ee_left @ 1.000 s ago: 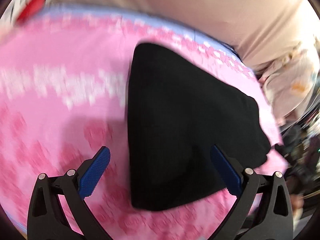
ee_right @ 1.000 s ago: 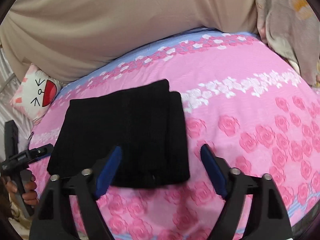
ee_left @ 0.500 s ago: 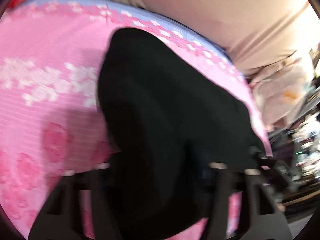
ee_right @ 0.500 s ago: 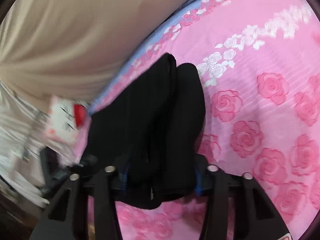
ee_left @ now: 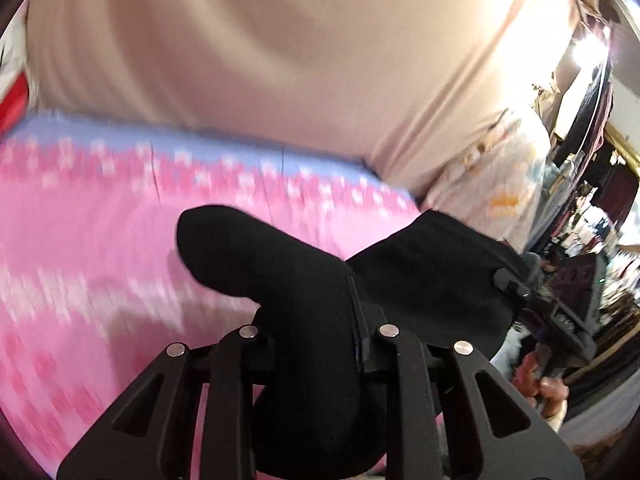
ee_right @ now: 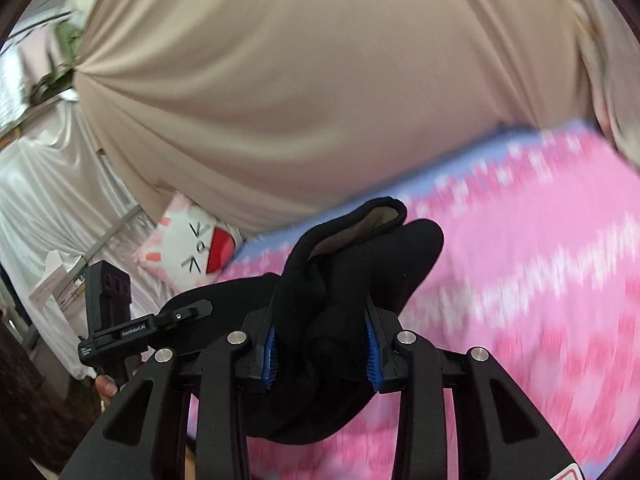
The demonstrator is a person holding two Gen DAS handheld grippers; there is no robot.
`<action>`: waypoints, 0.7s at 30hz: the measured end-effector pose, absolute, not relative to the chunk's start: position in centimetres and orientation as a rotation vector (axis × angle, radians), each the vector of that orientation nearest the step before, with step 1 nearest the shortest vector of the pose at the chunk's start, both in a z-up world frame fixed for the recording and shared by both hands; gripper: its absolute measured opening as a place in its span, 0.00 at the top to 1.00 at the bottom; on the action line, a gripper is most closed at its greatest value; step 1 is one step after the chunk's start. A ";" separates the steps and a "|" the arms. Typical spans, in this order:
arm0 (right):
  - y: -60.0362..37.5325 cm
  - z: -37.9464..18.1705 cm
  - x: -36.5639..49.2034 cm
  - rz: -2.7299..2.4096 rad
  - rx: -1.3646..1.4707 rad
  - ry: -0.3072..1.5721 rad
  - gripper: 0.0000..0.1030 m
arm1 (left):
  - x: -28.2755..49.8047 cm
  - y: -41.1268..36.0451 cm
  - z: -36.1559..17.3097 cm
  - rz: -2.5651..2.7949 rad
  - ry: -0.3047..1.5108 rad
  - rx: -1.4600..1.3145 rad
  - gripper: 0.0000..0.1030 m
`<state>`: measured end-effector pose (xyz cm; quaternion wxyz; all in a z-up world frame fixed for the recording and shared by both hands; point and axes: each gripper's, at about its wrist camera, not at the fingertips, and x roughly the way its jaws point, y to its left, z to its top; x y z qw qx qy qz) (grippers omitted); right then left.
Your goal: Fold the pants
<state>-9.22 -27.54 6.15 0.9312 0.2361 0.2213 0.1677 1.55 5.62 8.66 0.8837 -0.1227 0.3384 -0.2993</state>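
Left wrist view: left gripper clamped tight on the black pants, cloth bunched btwn its fingers, raised above the pink bedspread. Right gripper seen at the pants' far end.

Right wrist view: right gripper w/ jaws closing, blue pads pressing the pants on both sides, above the bedspread. Cat cushion lies beyond the bedspread's edge, by the beige curtain.

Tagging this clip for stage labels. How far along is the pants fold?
Done: the black pants are already bunched into a thick multi-layer bundle. In hand: the left claw is shut on one end, and the right claw is closing on the other, cloth between its pads, with the bundle hanging above the pink bedspread. Left: lay it down flat and let go.
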 end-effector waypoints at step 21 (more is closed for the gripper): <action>-33.4 -4.4 13.7 0.104 0.470 0.518 0.50 | 26.0 7.8 -3.5 -0.168 0.715 -0.142 0.28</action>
